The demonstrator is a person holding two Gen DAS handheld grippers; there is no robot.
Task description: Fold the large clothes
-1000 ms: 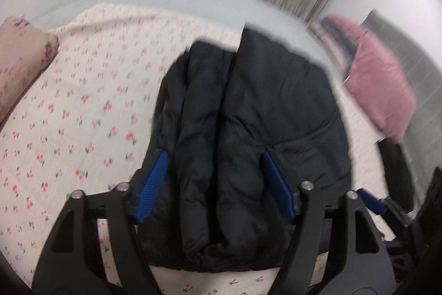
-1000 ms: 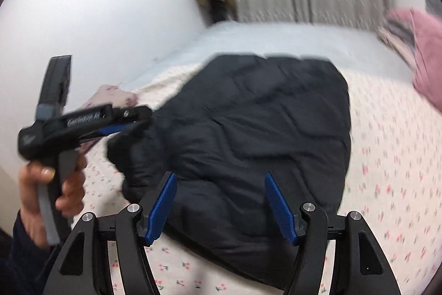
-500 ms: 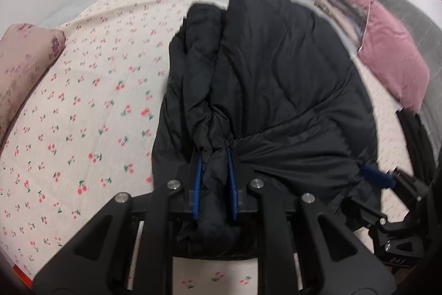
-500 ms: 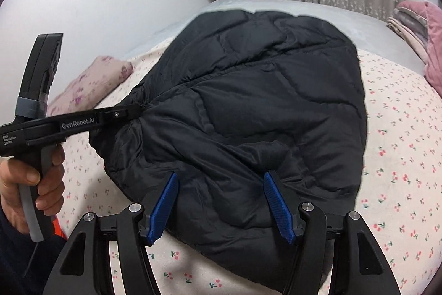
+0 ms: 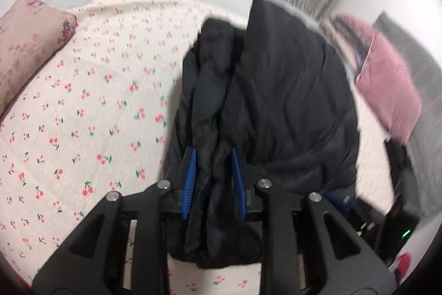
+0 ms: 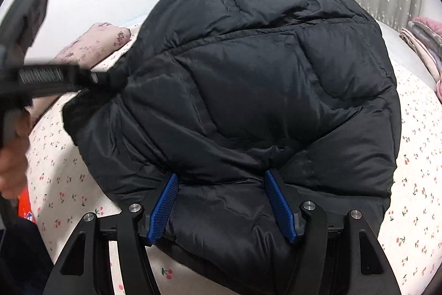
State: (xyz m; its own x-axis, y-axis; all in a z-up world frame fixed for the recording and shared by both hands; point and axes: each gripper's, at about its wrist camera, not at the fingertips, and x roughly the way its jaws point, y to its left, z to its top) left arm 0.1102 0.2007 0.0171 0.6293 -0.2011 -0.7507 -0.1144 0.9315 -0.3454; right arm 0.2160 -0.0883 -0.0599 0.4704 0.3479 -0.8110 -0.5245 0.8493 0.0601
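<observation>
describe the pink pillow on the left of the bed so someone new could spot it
Start at the bed with the cherry-print sheet; a black puffer jacket lies on it. The pillow sits at the sheet's far left edge, by the white wall. Unlike the plain, deeper pink cushion on the jacket's other side, it is pale pink with a faded purple flower print.

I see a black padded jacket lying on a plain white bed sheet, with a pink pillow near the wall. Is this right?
Not quite. The sheet is not plain white: it is cream with a print of small red cherries, as the left wrist view shows. The rest holds: the black padded jacket lies on it, and a pink pillow sits near the wall.
</observation>
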